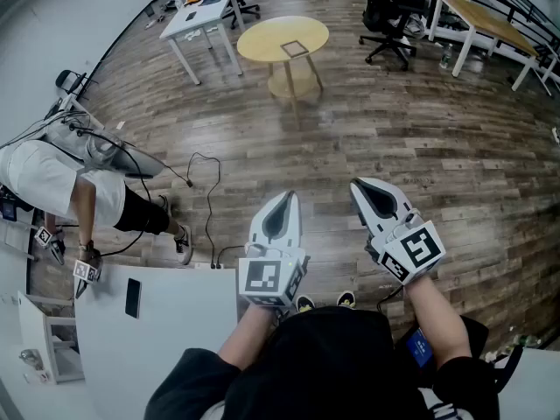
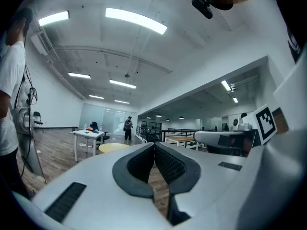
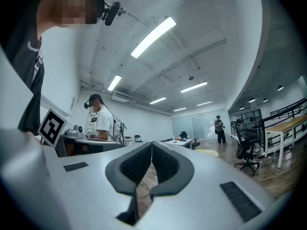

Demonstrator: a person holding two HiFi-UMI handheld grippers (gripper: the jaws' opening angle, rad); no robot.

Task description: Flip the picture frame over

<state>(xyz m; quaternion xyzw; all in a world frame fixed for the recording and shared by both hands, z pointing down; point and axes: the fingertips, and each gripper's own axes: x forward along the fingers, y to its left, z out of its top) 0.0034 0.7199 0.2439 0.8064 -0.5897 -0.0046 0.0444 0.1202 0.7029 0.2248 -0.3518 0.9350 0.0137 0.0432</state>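
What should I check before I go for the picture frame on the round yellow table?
Left claw empty: ok, jaws together on nothing.
Right claw empty: ok, jaws together too.
Frame found: ok, a square flat thing lies on the round yellow table.
Which face is up: cannot tell, too small.
Within reach: not ok, the table stands well across the floor.
Path: ok straight ahead; a cable lies to the left.

Head cam down; tool cams level; shared table (image 1: 283, 39).
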